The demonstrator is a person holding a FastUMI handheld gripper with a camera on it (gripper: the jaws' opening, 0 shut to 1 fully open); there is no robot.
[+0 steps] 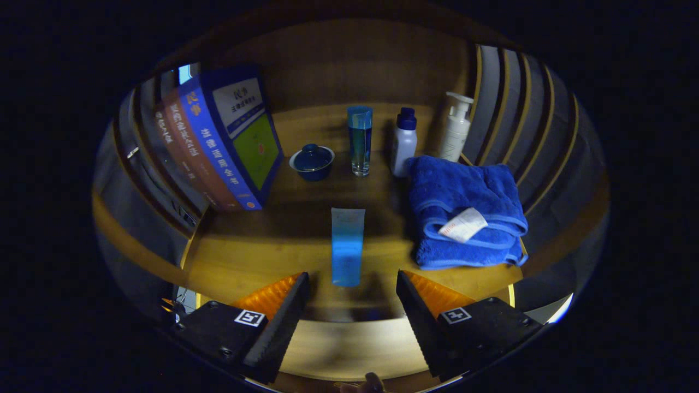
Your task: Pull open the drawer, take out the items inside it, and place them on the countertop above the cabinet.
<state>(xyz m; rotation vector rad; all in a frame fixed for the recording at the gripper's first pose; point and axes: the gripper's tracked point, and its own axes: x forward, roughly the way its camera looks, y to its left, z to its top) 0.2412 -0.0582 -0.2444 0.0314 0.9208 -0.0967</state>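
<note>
So the gripper [352,305] is hanging over the wooden countertop [246,256] with its fingers spread wide, nothing between them. Just ahead of the fingertips a blue tube [347,246] lies flat on the wood, lengthwise, pointing away from the fingers, and it's not touching either one. Off to the right of it there's a folded blue towel [464,210] with a white tag on top. Further back there's a little row: a dark blue lidded cup [312,161], a tall clear glass [360,140], a white bottle with a dark cap [404,143], and a white pump bottle [455,129] behind the towel. On the left a stack of books [218,144] leans upright. Can't make out the drawer from here.
</note>
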